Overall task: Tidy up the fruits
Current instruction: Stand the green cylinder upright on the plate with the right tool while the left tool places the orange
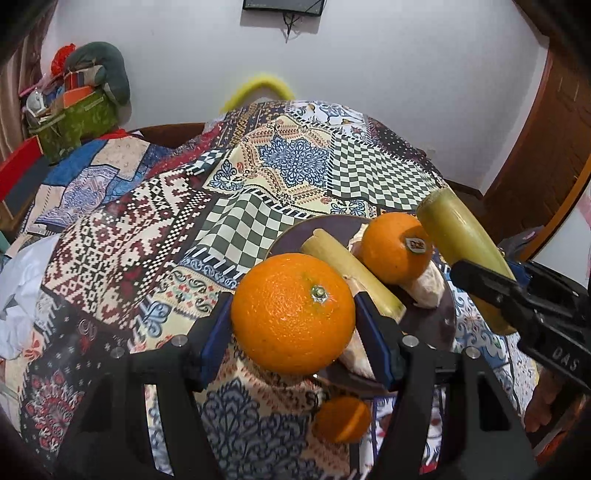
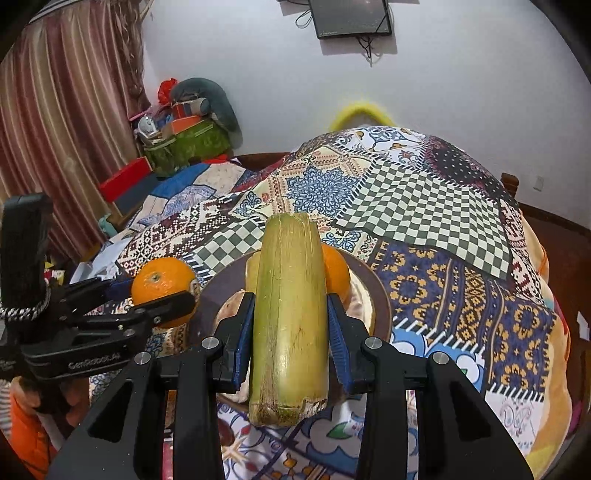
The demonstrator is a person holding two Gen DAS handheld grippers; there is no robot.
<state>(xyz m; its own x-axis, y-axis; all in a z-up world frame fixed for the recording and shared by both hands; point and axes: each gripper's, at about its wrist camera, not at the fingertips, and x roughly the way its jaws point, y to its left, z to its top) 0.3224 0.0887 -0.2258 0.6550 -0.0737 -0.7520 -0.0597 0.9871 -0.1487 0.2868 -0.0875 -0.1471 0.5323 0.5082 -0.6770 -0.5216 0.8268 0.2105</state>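
Note:
My left gripper (image 1: 293,314) is shut on a large orange (image 1: 293,314) and holds it above the near rim of a dark round plate (image 1: 436,317). The plate holds a stickered orange (image 1: 393,247), a sugarcane piece (image 1: 351,269) and pale tubers (image 1: 426,288). My right gripper (image 2: 290,314) is shut on a thick green-yellow sugarcane piece (image 2: 290,314) above the plate (image 2: 380,295). It shows in the left wrist view (image 1: 461,236) at the right. The left gripper's orange shows in the right wrist view (image 2: 162,284). A small orange (image 1: 341,419) lies on the cloth below.
A patchwork cloth (image 1: 184,221) covers a mounded surface. A green basket of clutter (image 1: 74,118) and a red box (image 1: 22,173) stand at the far left. A curtain (image 2: 55,129) hangs left; a wall screen (image 2: 351,16) is above. A wooden door (image 1: 546,147) is at the right.

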